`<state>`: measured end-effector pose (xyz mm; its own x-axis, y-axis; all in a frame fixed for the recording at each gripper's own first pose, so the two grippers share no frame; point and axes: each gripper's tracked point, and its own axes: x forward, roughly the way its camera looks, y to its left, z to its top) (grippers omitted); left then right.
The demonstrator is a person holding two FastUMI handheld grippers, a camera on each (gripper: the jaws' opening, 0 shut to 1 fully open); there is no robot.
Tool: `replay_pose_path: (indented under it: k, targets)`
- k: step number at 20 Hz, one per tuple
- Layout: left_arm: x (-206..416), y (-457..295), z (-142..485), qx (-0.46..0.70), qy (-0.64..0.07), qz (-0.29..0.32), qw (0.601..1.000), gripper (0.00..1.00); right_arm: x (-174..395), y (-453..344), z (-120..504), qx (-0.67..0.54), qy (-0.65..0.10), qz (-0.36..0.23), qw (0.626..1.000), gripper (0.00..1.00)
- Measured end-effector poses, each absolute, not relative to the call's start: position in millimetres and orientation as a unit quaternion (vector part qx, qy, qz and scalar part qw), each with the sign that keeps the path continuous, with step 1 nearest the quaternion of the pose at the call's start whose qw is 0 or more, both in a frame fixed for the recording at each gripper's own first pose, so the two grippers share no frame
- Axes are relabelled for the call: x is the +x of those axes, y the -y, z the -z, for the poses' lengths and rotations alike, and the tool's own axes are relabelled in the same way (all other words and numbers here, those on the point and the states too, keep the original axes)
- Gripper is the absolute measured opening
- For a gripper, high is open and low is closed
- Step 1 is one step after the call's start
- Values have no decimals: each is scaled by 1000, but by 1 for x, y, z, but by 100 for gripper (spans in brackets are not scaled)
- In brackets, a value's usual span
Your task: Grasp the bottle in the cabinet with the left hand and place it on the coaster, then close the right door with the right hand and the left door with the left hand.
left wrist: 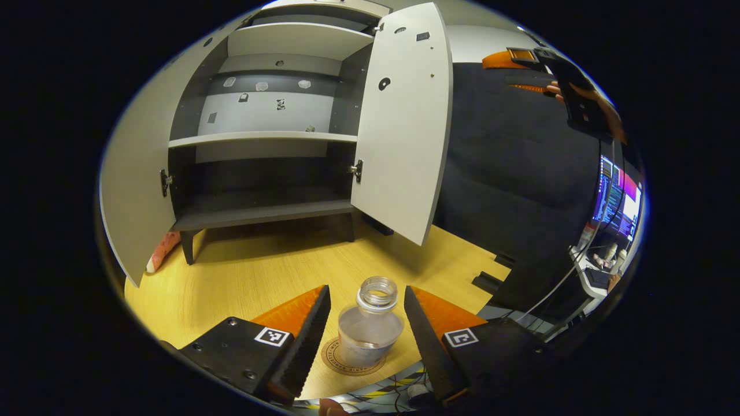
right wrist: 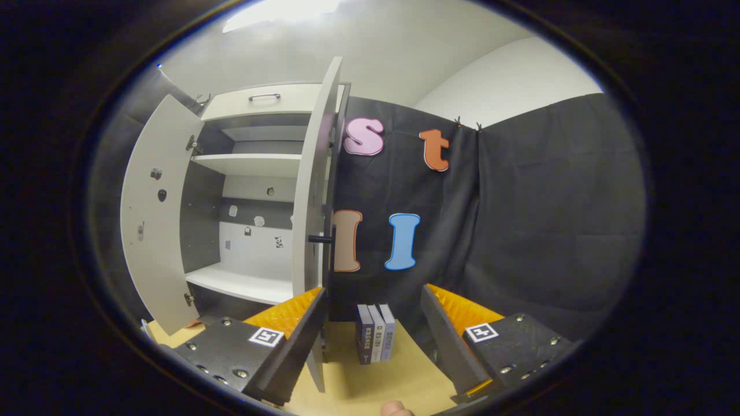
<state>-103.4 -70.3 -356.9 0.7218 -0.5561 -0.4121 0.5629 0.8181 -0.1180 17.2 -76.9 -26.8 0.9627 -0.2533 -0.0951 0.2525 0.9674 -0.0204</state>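
Tabletop: a light wooden tabletop (left wrist: 243, 277) with visible grain carries the cabinet, the coaster and the bottle; in the right gripper view the same wood (right wrist: 370, 381) runs under a small row of books.
Bottle: the clear, capless bottle (left wrist: 370, 329) stands upright on the round brown coaster (left wrist: 332, 358), near the front edge of the tabletop and well apart from the cabinet.
Left gripper: the left gripper (left wrist: 367, 332) has its jaws spread wide, one on each side of the bottle with a clear gap to it, touching nothing.
Cabinet: the grey cabinet (left wrist: 260, 138) stands on short dark legs, its shelves bare, with small stickers on its back panel.
Right door: the right door (left wrist: 404, 121) is swung open towards the camera; in the right gripper view it shows edge-on (right wrist: 312, 219) with a dark handle sticking out.
Left door: the left door (left wrist: 136, 190) is also swung wide; in the right gripper view its inner face (right wrist: 153, 214) shows hinges and fittings.
Right gripper: the right gripper (right wrist: 373, 341) has its jaws apart and holds nothing, just beside the lower edge of the right door; in the left gripper view it is held high by a hand (left wrist: 584, 98).
Books: three books (right wrist: 376, 341) stand upright on the tabletop against the black cloth wall (right wrist: 549, 231).
Room: a pale wall and ceiling (right wrist: 404, 52) rise above the cloth; a lit monitor (left wrist: 618, 199) sits at the far right.
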Motion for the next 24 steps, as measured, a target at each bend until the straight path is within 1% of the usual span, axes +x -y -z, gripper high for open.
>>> replay_pose_path:
  k: [3,6,7,9,10,14,18,24]
  targets:
    - [-98,70,334,4,-207,294,933,82,18,77,30,8,-52,128,990,98]
    - [-84,65,305,5,-187,273,944,82,19,78,34,17,-55,127,990,98]
    - [-79,62,294,7,-181,264,947,84,19,78,35,19,-56,126,990,99]
    - [-66,54,271,10,-163,244,956,92,21,79,39,23,-57,123,990,99]
    - [-59,51,258,9,-153,235,960,92,23,80,41,25,-58,122,991,99]
    - [-39,29,217,10,-119,189,975,92,44,76,46,30,-57,116,991,99]
    - [-32,5,179,-2,-91,146,985,92,53,75,49,31,-56,109,992,99]
    - [-28,-26,141,-6,-70,84,994,92,69,69,50,34,-53,98,993,99]
